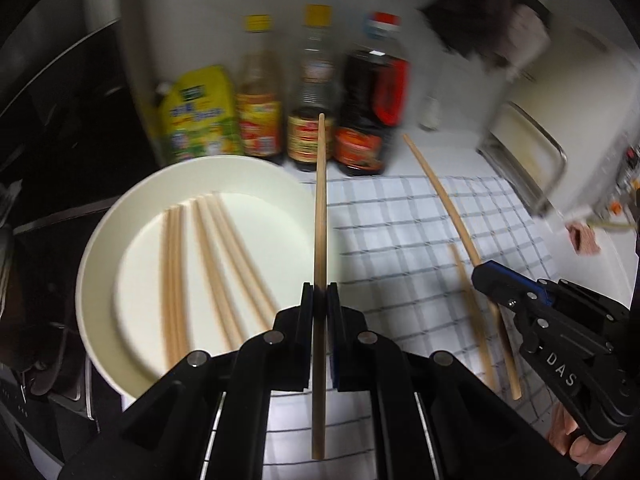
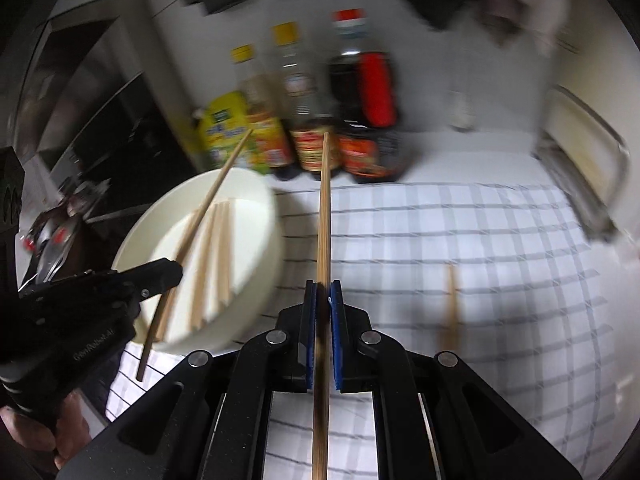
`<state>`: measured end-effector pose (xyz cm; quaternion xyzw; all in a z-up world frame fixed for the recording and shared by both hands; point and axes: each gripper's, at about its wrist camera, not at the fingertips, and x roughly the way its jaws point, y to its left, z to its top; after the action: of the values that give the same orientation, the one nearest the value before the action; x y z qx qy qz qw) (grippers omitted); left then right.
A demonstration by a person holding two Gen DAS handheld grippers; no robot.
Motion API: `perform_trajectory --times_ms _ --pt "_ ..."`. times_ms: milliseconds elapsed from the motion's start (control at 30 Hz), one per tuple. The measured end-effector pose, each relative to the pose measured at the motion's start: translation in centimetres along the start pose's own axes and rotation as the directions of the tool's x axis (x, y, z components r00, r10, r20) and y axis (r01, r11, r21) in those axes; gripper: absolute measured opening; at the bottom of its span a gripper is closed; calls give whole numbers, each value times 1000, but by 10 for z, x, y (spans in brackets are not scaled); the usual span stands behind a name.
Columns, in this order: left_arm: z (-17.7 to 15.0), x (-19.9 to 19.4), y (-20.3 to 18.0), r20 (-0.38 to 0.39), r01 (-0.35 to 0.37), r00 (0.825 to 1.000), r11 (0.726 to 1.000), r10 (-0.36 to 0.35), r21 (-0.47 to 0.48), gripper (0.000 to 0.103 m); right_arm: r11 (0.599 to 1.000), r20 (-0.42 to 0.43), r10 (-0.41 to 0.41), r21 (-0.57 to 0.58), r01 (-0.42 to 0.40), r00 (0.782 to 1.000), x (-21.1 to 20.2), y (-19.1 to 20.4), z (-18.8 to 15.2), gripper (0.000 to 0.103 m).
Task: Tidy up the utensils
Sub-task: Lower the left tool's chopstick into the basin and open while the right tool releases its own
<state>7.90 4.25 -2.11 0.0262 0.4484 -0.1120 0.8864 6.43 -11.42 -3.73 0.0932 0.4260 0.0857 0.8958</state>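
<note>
My left gripper (image 1: 320, 292) is shut on a wooden chopstick (image 1: 320, 200), held just right of the white bowl (image 1: 100, 248); the gripper also shows in the right wrist view (image 2: 176, 274). Several chopsticks (image 1: 208, 264) lie inside the bowl. My right gripper (image 2: 323, 292) is shut on another chopstick (image 2: 324, 208) above the checked cloth (image 2: 460, 220); it appears in the left wrist view (image 1: 480, 276) holding that chopstick (image 1: 440, 196). One loose chopstick (image 2: 451, 304) lies on the cloth, also seen in the left wrist view (image 1: 472, 316).
A row of sauce bottles (image 1: 360, 108) and a yellow pouch (image 1: 200, 116) stand behind the bowl against the wall. A metal tray (image 1: 528, 160) sits at the right. A dark stove area (image 1: 48, 140) lies to the left.
</note>
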Motion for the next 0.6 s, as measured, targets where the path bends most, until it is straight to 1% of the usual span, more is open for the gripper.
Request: perform_trajectory --times_ms 167,333,533,600 --pt "3 6 56 2 -61 998 994 61 -90 7 995 -39 73 -58 -76 997 39 48 21 7" --pt "0 21 104 -32 -110 994 983 106 -145 7 986 -84 119 -109 -128 989 81 92 34 7" --pt "-4 42 133 -72 -133 990 974 121 -182 7 982 -135 135 -117 -151 982 120 119 41 7" --pt "-4 49 139 -81 -136 989 973 123 -187 7 980 -169 132 -123 -153 977 134 125 42 7"
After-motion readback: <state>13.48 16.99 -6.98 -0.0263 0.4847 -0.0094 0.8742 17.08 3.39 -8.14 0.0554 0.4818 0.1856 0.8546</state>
